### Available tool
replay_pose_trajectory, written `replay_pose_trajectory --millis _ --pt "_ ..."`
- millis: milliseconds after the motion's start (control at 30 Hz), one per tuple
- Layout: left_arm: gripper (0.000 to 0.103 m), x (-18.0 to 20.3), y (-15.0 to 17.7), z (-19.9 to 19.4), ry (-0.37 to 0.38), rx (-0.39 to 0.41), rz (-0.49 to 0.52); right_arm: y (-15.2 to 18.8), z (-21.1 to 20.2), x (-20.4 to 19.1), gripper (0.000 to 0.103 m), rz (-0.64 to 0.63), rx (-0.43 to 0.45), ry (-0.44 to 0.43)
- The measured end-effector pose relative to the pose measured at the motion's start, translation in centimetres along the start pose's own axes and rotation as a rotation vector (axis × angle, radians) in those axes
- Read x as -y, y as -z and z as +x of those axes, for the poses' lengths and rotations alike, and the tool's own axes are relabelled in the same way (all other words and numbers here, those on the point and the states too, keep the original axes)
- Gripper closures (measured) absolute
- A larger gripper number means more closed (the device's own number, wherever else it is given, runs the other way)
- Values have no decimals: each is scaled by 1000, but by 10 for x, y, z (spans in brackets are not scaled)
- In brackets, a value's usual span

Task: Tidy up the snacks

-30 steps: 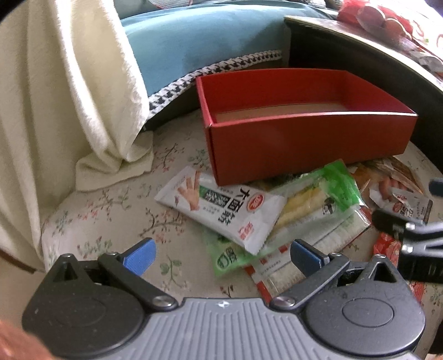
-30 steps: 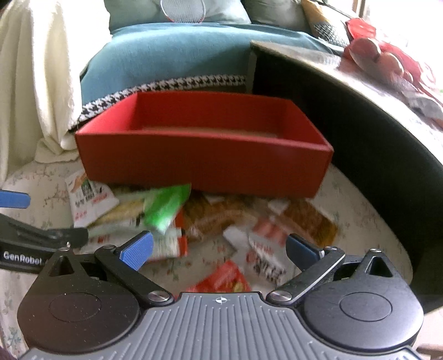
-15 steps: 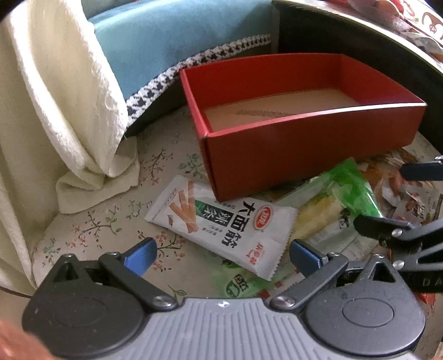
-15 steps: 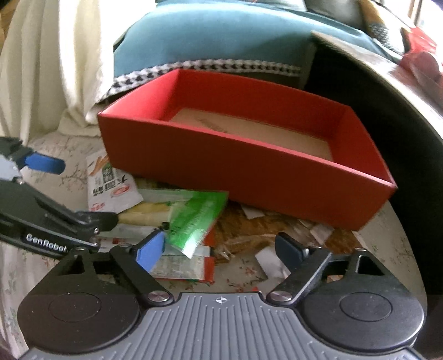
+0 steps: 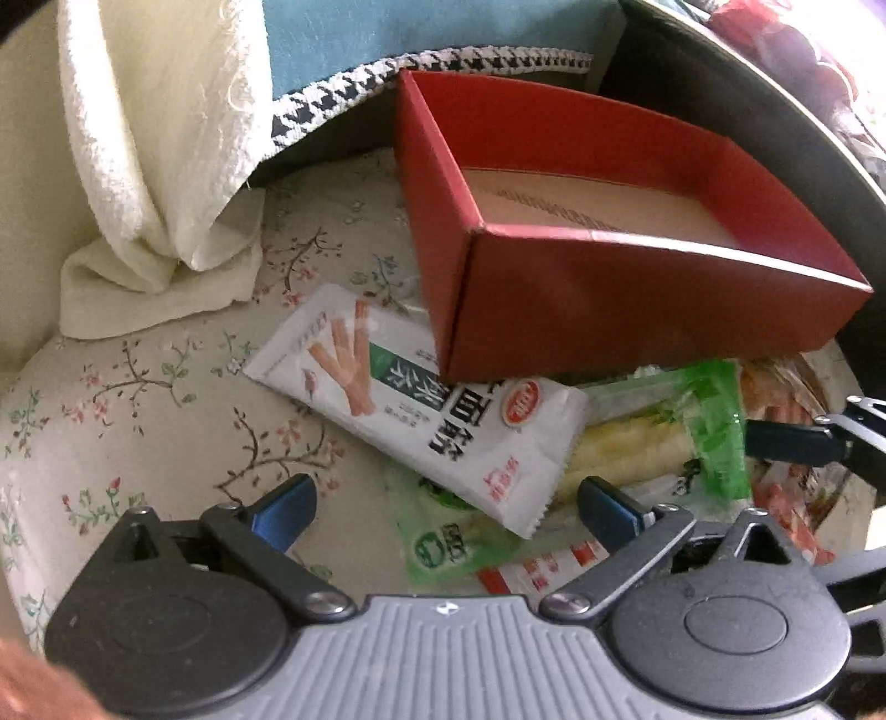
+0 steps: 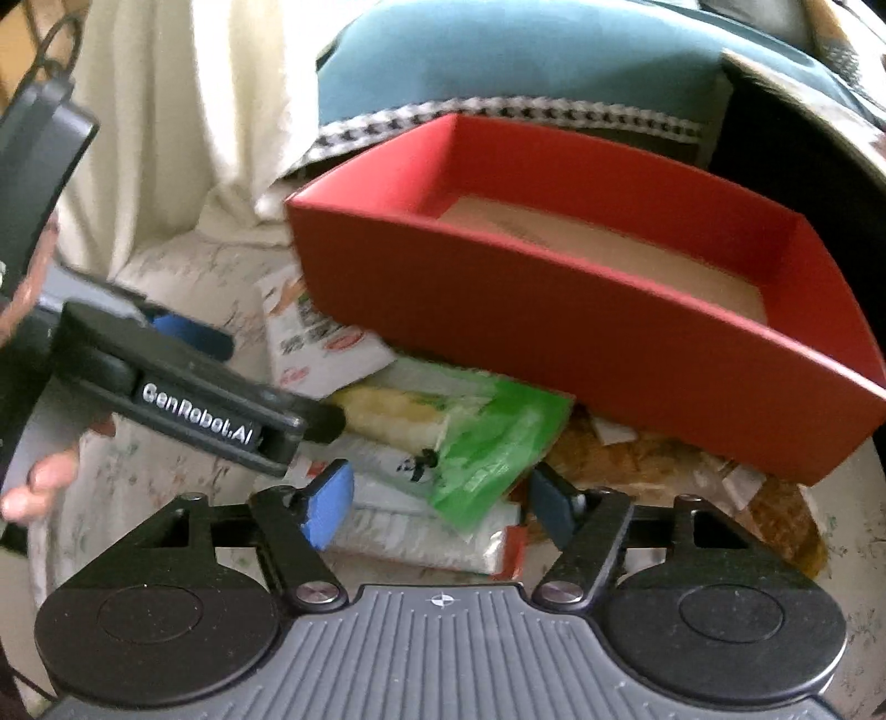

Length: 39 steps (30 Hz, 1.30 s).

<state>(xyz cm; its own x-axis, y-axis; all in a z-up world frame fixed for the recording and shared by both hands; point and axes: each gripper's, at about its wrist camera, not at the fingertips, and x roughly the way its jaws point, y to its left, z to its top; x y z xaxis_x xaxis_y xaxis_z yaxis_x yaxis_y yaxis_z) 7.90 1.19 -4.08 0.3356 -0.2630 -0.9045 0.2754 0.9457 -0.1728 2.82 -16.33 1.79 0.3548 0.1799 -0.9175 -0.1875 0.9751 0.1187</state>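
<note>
An open red box [image 5: 609, 310] [image 6: 498, 310] with nothing in it sits on a floral cloth. In front of it lies a pile of snack packets. My left gripper [image 5: 448, 507] hovers over a white packet with red stick pictures [image 5: 421, 410] [image 6: 315, 338]. Its jaws are wide and closing, with the packet's near corner between them but untouched. My right gripper [image 6: 440, 507] points down at a green-ended packet [image 6: 498, 443] [image 5: 714, 421]. Its jaws are closing, and the packet's tip lies between the pads without contact. The left gripper's finger [image 6: 221, 421] reaches in from the left.
A white towel [image 5: 155, 166] hangs at the left over the floral cloth [image 5: 138, 415]. A blue cushion [image 5: 415, 33] with a houndstooth edge lies behind the box. A dark curved table edge [image 5: 775, 111] runs along the right. Brown packets [image 6: 664, 459] lie under the box's front.
Both grippers have come down closer over the pile and tilted more steeply. The right jaws have narrowed a good deal. The left gripper now reaches further into the right wrist view.
</note>
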Motion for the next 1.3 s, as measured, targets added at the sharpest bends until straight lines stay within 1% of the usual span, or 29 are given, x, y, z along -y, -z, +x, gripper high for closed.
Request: replay_pose_trajectory --millis 33,67,100,133,167,200,267,300,367,433,500,533,567,633,667,700,767,833,900,933,1000,1033,1067,1133,1167,1200,1233,1267,1300 --pt "9 1 3 -2 6 -3 16 3 -2 -3 23 -17 1 -2" --pt "9 3 7 -4 21 -12 32 5 -4 -6 24 -31 -1 -17" --pt "13 6 12 -5 40 -37 47 10 -7 -10 26 -55 -13 -48" --pt "13 10 18 -9 37 -34 68 14 -9 -15 28 -71 -25 -61" --pt "14 13 24 -12 30 -40 97 20 -12 -19 28 -79 -33 -73" --pt "18 17 29 -15 39 -54 119 26 -16 -21 27 -78 -47 -108" --pt "19 21 41 -22 83 -78 151 35 -26 -24 28 -71 -72 -226" --pt "19 23 45 -25 106 -93 166 39 -31 -26 28 -76 -78 -261" --pt "19 26 55 -33 122 -106 199 44 -41 -32 27 -120 -87 -256" --pt "19 26 57 -42 109 -95 223 43 -48 -33 22 -183 -80 -200" --pt "18 19 48 -49 89 -65 223 35 -47 -30 22 -248 -77 -108" --pt "18 12 40 -47 79 -56 211 28 -44 -27 22 -267 -75 -58" --pt "18 6 33 -45 66 -54 188 23 -40 -22 22 -277 -75 -33" --pt "18 -7 20 -42 48 -36 124 11 -32 -18 25 -295 -65 -20" --pt "18 -13 14 -41 53 -23 90 7 -29 -18 25 -309 -59 -15" --pt "18 -18 7 -38 59 -20 51 2 -27 -20 25 -338 -45 -8" --pt "18 -27 -5 -24 76 -49 -41 -7 -18 -24 26 -387 -17 -13" --pt "18 -39 -14 -8 105 -79 -148 -18 -7 -25 26 -435 -37 -47" --pt "18 -45 -17 4 147 -103 -244 -28 9 -23 26 -471 -67 -39" --pt "17 -45 -18 7 156 -101 -274 -33 16 -21 26 -483 -84 -46" --pt "17 -42 -20 9 150 -76 -286 -40 26 -15 22 -496 -88 -88" --pt "17 -40 -23 12 146 -66 -294 -44 31 -13 16 -493 -87 -123" --pt "16 -37 -26 16 140 -62 -314 -46 33 -11 15 -482 -83 -147" --pt "11 -31 -35 24 132 -48 -334 -47 34 -10 14 -453 -78 -174" --pt "7 -25 -40 28 121 -51 -325 -44 32 -11 14 -454 -75 -180" --pt "6 -19 -44 32 111 -60 -299 -39 29 -11 15 -445 -86 -220" --pt "6 -9 -49 35 88 -65 -251 -33 26 -14 16 -419 -123 -275" --pt "6 -1 -49 35 66 -58 -215 -24 25 -16 18 -405 -146 -305" --pt "6 6 -47 35 48 -45 -181 -13 23 -21 19 -420 -161 -306"
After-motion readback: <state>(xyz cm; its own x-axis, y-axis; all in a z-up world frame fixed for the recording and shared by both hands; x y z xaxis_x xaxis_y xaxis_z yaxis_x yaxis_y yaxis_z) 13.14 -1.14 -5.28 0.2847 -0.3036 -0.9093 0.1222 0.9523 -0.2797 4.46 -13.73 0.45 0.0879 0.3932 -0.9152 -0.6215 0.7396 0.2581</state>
